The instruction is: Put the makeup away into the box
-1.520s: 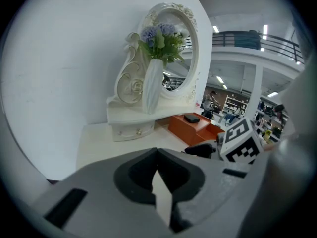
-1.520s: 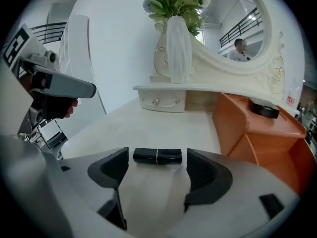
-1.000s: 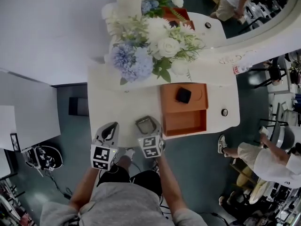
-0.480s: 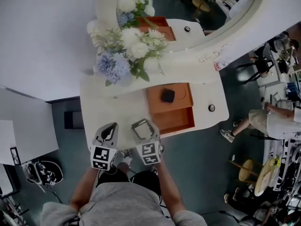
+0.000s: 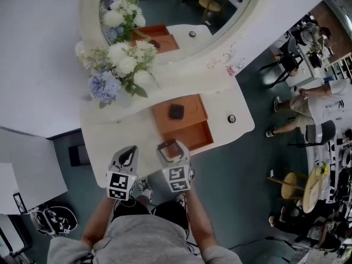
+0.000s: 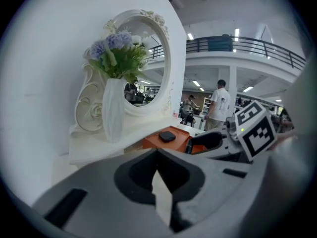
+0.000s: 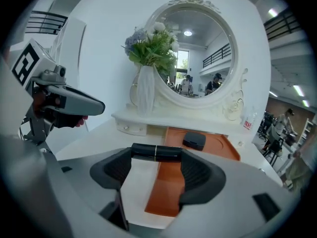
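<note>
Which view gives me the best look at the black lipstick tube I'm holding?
Right gripper view: the lipstick tube lies crosswise, clamped between the right gripper's jaw tips, unobstructed. In the head view it is too small to make out. The left gripper view shows only that gripper's side, not the tube.

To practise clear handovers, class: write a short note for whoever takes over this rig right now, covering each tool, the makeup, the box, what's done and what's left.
Left tool: shut, empty, by the white table's front edge.
Right tool: shut on a black lipstick, held crosswise at the near edge of the orange box.
Black compact lies in the box's far half; the near half looks empty.
Done: compact in, lipstick in grasp.
Left: lower the lipstick into the box and release.
</note>
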### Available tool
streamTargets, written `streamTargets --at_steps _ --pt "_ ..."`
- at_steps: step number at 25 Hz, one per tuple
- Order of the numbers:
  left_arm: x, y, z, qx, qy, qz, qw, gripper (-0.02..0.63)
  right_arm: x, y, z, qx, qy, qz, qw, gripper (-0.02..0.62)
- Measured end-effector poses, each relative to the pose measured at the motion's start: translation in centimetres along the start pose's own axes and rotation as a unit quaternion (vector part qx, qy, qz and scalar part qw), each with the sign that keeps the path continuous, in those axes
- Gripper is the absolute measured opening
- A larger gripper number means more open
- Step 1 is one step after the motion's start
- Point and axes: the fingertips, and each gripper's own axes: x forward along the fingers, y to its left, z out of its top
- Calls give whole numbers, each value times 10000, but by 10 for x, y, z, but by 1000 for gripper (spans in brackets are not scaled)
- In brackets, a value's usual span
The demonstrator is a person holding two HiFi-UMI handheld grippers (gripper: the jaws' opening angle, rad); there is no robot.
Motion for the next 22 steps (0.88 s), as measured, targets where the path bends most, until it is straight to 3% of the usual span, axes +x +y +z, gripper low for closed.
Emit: streamTargets --at_steps 8,15,22 --pt "29 -24 -5 193 108 -323 9992 0 -2 -50 -38 381 317 -479 9976 324" --pt "47 -38 -16 254 281 -503 9980 0 15 -65 -79 564 915 -505 9929 324" --pt "55 -39 -28 194 459 -477 9976 0 25 -72 -91 428 1167 -561 9907 324"
